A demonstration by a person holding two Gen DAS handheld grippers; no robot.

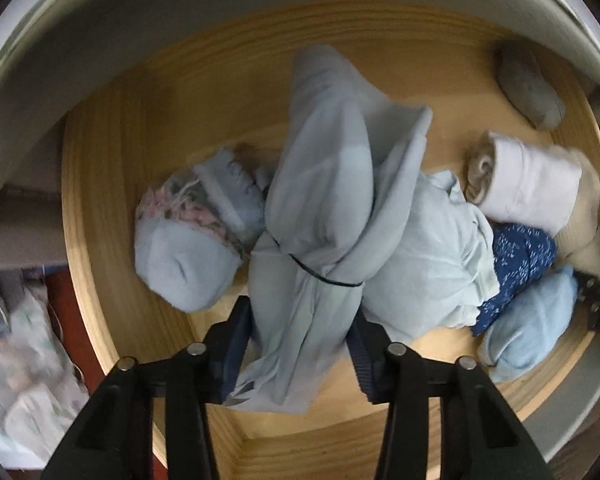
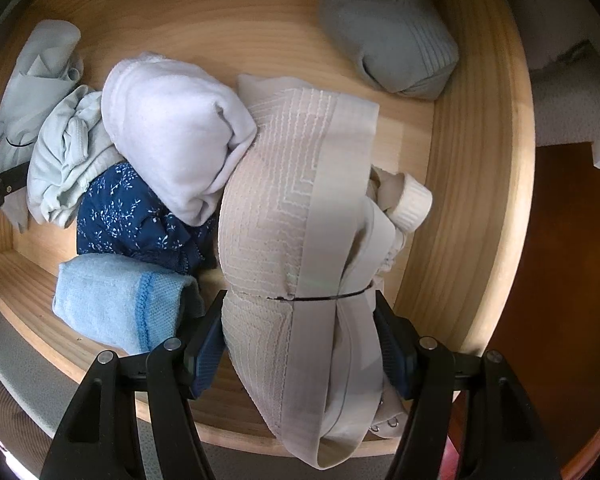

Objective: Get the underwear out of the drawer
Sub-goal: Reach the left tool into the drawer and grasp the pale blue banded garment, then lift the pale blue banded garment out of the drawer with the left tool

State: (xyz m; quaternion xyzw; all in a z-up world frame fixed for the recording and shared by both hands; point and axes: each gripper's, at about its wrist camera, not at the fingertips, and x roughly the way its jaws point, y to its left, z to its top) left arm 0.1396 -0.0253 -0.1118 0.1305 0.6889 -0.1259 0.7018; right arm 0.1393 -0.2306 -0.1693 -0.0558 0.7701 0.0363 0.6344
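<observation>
Left tongs (image 1: 300,344): blue pads on either side of a pale grey-blue bundle (image 1: 324,184), pressing its near end; held.
Grey-blue bundle: long folded garment tied with a thin black band (image 1: 324,276), lying near to far down the middle of the drawer (image 1: 100,184).
Right tongs (image 2: 300,344): pads closed on both sides of a beige bundle (image 2: 296,208), which fills the gap between them.
Beige bundle: ribbed, stitched cloth, also tied with a black band (image 2: 332,298); its near end hangs over the drawer's near edge.
Left of grey-blue bundle: a rolled light blue piece with pink lace trim (image 1: 188,232), touching it.
Right of grey-blue bundle: a crumpled mint piece (image 1: 432,248), then a navy floral piece (image 1: 520,260), a white roll (image 1: 532,184) and a light blue knit roll (image 1: 536,316), all packed together.
Far right corner: a grey roll (image 1: 528,84), apart from the rest.
Drawer: pale wood, open; its bare floor shows at far and left.
Underwear: all still inside the drawer, two bundles gripped.
</observation>
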